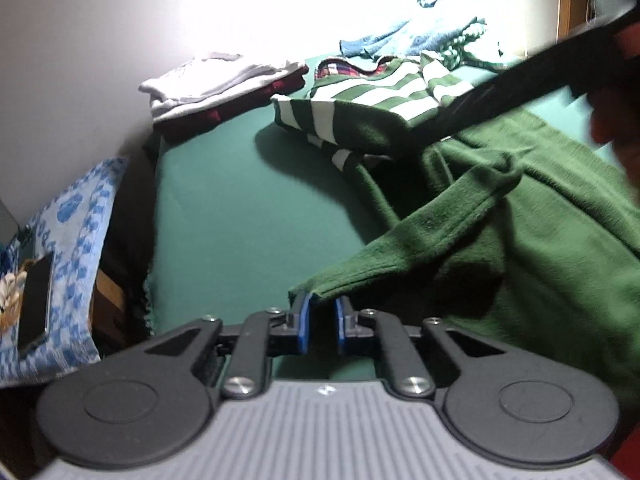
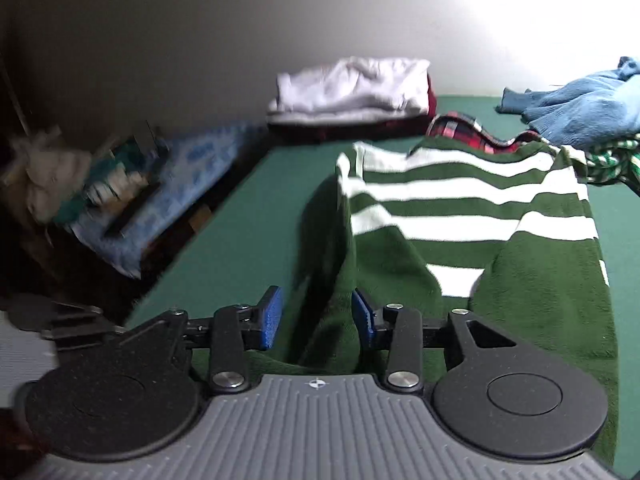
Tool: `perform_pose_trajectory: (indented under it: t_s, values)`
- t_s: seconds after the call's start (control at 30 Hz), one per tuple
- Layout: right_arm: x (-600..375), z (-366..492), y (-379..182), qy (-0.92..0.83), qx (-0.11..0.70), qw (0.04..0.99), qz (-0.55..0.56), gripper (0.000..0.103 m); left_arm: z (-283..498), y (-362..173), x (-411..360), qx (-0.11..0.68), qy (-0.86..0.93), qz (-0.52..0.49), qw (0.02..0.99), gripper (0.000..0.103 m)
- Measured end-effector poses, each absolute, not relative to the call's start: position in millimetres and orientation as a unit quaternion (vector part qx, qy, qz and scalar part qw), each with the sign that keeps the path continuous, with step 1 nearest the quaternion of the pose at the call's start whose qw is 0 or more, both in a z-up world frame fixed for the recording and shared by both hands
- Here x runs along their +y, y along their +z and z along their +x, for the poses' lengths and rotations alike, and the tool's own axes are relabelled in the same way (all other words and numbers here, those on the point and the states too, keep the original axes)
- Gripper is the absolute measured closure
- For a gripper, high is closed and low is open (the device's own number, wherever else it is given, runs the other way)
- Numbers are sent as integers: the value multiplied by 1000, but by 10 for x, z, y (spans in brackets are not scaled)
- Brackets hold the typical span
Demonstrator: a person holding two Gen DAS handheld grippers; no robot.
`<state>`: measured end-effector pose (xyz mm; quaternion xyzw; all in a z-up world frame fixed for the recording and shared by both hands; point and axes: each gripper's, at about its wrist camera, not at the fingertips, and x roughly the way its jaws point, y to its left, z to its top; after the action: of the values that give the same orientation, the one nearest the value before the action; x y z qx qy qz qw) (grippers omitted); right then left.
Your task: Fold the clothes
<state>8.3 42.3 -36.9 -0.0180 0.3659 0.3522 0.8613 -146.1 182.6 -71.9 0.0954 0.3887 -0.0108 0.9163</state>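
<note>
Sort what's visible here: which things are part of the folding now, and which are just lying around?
In use:
green striped sweater
left gripper
right gripper

Lying about:
folded white-and-maroon stack
blue garments
plaid garment
blue patterned cloth

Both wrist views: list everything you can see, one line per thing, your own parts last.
green striped sweater: one, dark green with white stripes, spread on the green surface, sleeve end at the left tongs
green surface: one, green, under all the clothes
folded stack: one, white garment over dark red, at the far edge by the wall
plaid garment: one, red plaid, just beyond the sweater
blue garments: loose heap, light blue, far right
blue patterned cloth: one, blue and white, left of the surface
dark flat object: one, black, lying on that cloth
left tongs: blue pads shut on the sleeve end
right tongs: blue pads open, sweater fabric between them
</note>
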Motion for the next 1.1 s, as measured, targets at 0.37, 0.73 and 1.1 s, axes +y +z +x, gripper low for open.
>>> perform_pose_trajectory:
  t_s: [0.37,0.73,1.1]
  values:
    - [95,277,-427,364,417,821,142,95,-1615,-490,1820,362,-1,62,930,95]
    - [32,-347,-166,398,307,856,-121,61,-1522,-399,1699,348,-48,85,932,81]
    - [1056,-786,-706,462,220,793,-330,70,-1658,-559,1993,396,11,88,914,77]
